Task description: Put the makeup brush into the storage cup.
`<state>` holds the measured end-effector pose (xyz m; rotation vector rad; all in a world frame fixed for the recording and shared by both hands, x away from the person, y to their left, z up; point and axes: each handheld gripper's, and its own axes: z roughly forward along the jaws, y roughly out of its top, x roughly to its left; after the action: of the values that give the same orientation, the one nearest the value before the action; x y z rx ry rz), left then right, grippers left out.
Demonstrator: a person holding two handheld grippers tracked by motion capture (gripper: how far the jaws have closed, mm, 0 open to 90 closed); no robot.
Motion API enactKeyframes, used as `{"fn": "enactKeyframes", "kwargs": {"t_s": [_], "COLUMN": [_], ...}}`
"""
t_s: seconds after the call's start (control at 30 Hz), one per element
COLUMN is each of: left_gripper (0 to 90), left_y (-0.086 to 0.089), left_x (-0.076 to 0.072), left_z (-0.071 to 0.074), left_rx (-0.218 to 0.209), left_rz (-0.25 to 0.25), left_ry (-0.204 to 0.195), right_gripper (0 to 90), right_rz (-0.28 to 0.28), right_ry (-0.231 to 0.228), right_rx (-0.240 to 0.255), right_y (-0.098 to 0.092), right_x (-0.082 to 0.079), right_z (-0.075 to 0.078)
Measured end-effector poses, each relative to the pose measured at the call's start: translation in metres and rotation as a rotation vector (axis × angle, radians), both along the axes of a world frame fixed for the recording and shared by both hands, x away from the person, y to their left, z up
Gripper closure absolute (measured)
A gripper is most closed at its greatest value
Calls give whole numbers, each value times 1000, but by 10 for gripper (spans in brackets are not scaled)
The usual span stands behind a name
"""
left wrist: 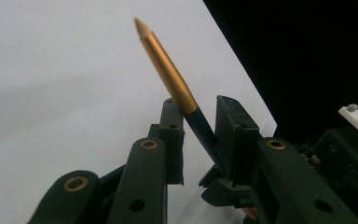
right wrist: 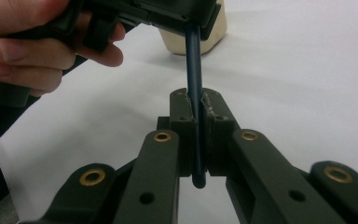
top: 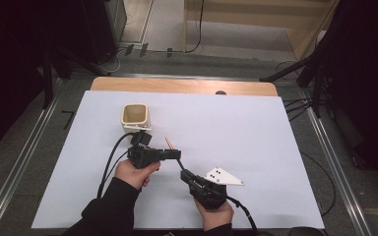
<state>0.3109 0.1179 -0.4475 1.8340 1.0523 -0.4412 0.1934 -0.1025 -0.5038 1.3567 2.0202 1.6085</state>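
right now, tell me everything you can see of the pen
The pen is slim, with a dark blue barrel, a gold metallic upper section and a pale pointed tip. It is held off the white table, slanting between both grippers. The right gripper is shut on the barrel's lower end. The left gripper has the barrel between its pads, the gold end sticking out past them; a narrow gap shows on one side. A cream cup stands beyond it.

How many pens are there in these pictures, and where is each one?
1. The pen is in the air between the two grippers: the right gripper clamps its dark end, and the left gripper has it between its jaws. None visible in the cup.
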Motion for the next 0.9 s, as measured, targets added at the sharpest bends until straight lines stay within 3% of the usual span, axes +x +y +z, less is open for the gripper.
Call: {"fn": "enactKeyframes", "kwargs": {"t_s": [0.17, 0.3, 0.43, 0.47, 0.6, 0.7, 0.77, 0.9], "left_gripper": [800, 833, 839, 838, 839, 838, 838, 838], "left_y": [0, 1, 2, 4, 7, 9, 9, 11], "left_x": [-1, 0, 0, 1, 2, 3, 2, 4], "left_z": [2, 2, 4, 5, 6, 9, 12, 15], "left_rx": [-21, -65, -74, -75, -69, -53, -35, -23], "left_rz": [-15, -31, -32, -28, -23, -36, -50, -68], "left_ry": [11, 55, 55, 54, 49, 26, -1, -15], "right_gripper": [856, 855, 838, 758, 661, 518, 483, 414], "right_rz": [12, 19, 24, 31, 45, 111, 135, 213], "right_ry": [9, 10, -2, -12, -6, 34, 51, 61], "right_rx": [-8, -18, -49, -70, -64, -54, -61, -70], "right_y": [2, 4, 5, 6, 5, 1, -1, -7], "right_x": [0, 1, 0, 0, 2, 10, 15, 27], "right_z": [-1, -1, 4, 7, 12, 18, 22, 28]}}
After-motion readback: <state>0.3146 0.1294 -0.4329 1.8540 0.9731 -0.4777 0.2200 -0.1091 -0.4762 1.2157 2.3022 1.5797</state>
